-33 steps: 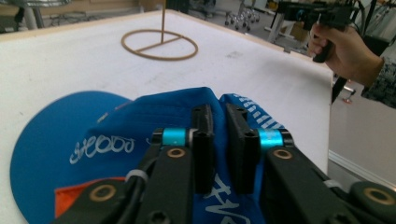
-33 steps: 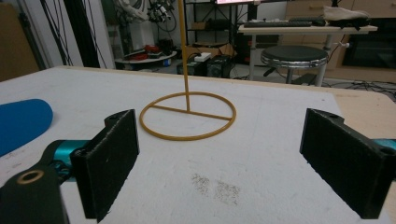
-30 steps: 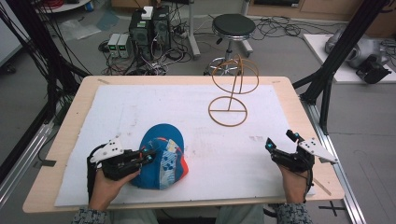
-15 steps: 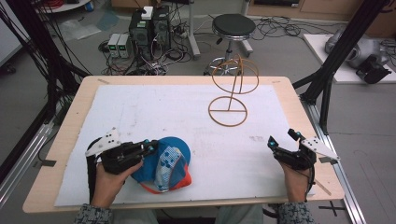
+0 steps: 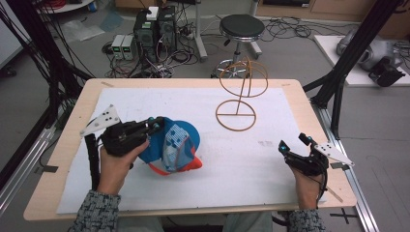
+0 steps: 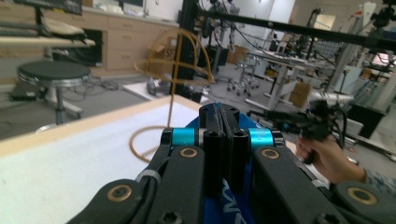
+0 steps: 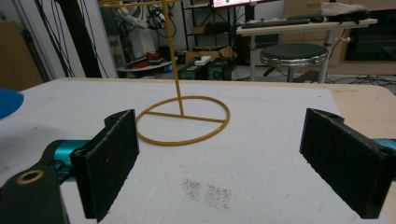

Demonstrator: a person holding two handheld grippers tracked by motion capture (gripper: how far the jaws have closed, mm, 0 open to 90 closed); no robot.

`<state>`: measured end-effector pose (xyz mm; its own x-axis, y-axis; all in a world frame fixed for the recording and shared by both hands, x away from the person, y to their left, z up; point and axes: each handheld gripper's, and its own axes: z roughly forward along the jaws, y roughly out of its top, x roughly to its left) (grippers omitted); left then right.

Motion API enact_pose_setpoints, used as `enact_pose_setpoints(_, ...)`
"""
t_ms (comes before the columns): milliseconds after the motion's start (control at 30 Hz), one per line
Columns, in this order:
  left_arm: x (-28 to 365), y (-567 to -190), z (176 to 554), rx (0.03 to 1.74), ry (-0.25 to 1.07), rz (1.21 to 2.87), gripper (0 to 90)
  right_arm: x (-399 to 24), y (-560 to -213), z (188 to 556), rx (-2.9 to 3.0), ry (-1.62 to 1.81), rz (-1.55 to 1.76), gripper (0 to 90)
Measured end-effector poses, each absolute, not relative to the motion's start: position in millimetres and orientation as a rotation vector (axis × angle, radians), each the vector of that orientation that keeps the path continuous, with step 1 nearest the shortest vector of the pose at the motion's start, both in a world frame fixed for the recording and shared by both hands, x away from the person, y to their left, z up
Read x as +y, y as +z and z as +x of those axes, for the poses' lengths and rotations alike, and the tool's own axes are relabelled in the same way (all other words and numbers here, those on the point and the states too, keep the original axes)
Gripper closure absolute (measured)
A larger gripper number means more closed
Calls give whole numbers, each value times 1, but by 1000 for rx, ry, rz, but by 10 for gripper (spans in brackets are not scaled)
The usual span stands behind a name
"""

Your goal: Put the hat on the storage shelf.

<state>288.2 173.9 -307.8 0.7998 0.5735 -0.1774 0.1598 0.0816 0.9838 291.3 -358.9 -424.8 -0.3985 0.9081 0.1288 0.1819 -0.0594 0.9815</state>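
A blue cap [image 5: 176,144] with a patterned front panel and an orange brim hangs tilted over the white sheet at centre left. My left gripper [image 5: 157,123] is shut on its blue edge. In the left gripper view the jaws of that gripper [image 6: 218,115] are pressed together, with blue cap fabric [image 6: 230,201] below them. A yellow wire hat stand [image 5: 235,115] stands at the back centre of the table, also seen as the stand [image 6: 175,70] and the stand [image 7: 180,70]. My right gripper [image 5: 292,141] rests near the right front edge, open and empty [image 7: 222,126].
A white sheet [image 5: 270,121] covers most of the wooden table [image 5: 309,111]. A black stool [image 5: 241,25], computer boxes and cables sit on the floor beyond the far edge. Black frame posts [image 5: 345,58] rise at both sides.
My left gripper has moved away from the person with the cap in it, and the cap has tipped up off the sheet. The right gripper has barely moved.
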Motion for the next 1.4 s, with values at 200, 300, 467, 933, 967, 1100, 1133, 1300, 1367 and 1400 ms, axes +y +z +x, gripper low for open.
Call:
enact_pose_setpoints(200, 170, -286, 301, 638, 398, 1472, 883, -358, -425, 291, 1603, 1527, 1182, 109)
enact_pose_setpoints(300, 167, -278, 307, 635, 421, 1472, 883, -359, -426, 292, 1602, 1537, 1183, 109)
enact_pose_setpoints(467, 162, -264, 317, 639, 451, 1454, 883, -358, -426, 293, 1607, 1545, 1180, 109)
enact_pose_setpoints(933, 142, -211, 347, 621, 515, 1382, 882, -359, -427, 293, 1607, 1570, 1194, 109)
enact_pose_setpoints(967, 141, -208, 349, 620, 515, 1370, 883, -359, -427, 294, 1607, 1575, 1197, 109)
enact_pose_setpoints(1100, 137, -195, 357, 620, 515, 1346, 883, -359, -427, 295, 1609, 1581, 1195, 109)
enact_pose_setpoints(1133, 136, -192, 359, 619, 514, 1339, 883, -359, -427, 295, 1609, 1581, 1195, 109)
enact_pose_setpoints(1300, 126, -179, 368, 598, 528, 1327, 883, -361, -427, 296, 1608, 1586, 1210, 109)
enact_pose_setpoints(1367, 122, -173, 371, 586, 533, 1322, 883, -361, -428, 296, 1606, 1592, 1207, 109)
enact_pose_setpoints(1400, 120, -171, 373, 581, 536, 1315, 883, -361, -427, 296, 1605, 1593, 1212, 109)
